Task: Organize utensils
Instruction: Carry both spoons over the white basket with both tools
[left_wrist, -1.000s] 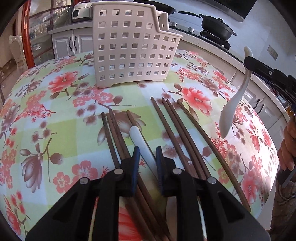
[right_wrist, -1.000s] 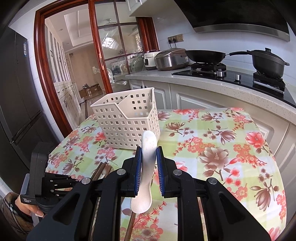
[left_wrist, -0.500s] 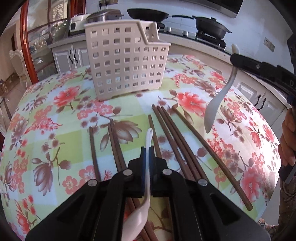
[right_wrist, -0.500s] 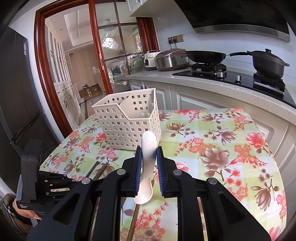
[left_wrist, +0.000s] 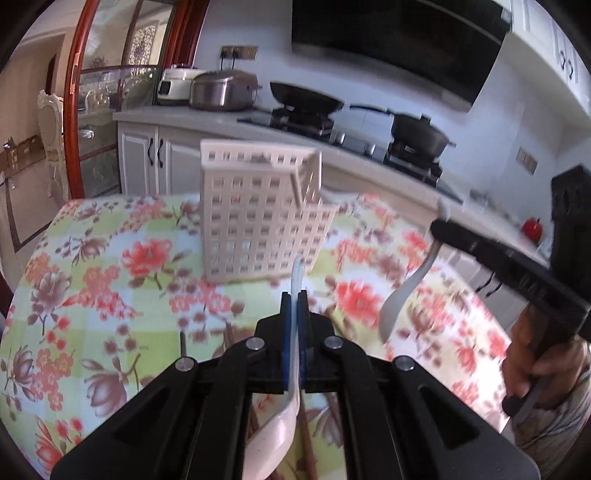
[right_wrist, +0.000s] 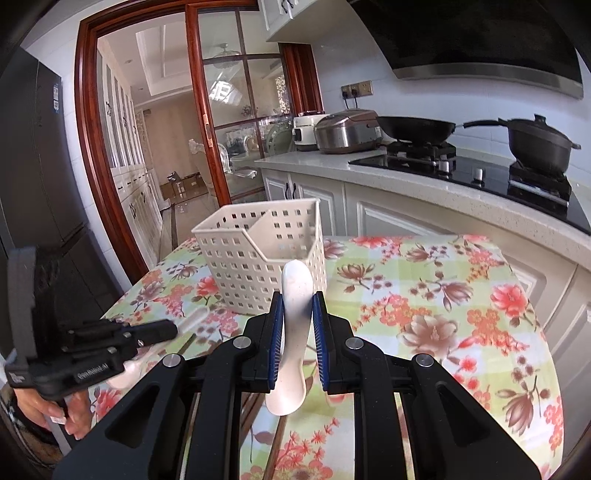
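My left gripper (left_wrist: 294, 306) is shut on the thin handle of a white spoon (left_wrist: 275, 439), held above the floral table with its bowl hanging under the fingers. The cream perforated utensil basket (left_wrist: 258, 214) stands upright just beyond it on the table. To the right, my right gripper (left_wrist: 441, 229) holds a second white spoon (left_wrist: 400, 295) in the air. In the right wrist view that gripper (right_wrist: 298, 306) is shut on its spoon (right_wrist: 293, 295), in front of the divided basket (right_wrist: 258, 254). The left gripper (right_wrist: 166, 328) hovers at the left. Brown chopsticks (right_wrist: 188, 341) lie below, mostly hidden.
The floral tablecloth (right_wrist: 443, 295) covers a round table whose far edge meets white cabinets. On the counter (right_wrist: 406, 173) behind stand a rice cooker (right_wrist: 347, 131), a pan and a black pot on a stove. A person's hands (left_wrist: 535, 365) grip the handles.
The left gripper closed on the white spoon that lay among the chopsticks and lifted it off the table, tilting up toward the basket. The right gripper kept its spoon almost still.
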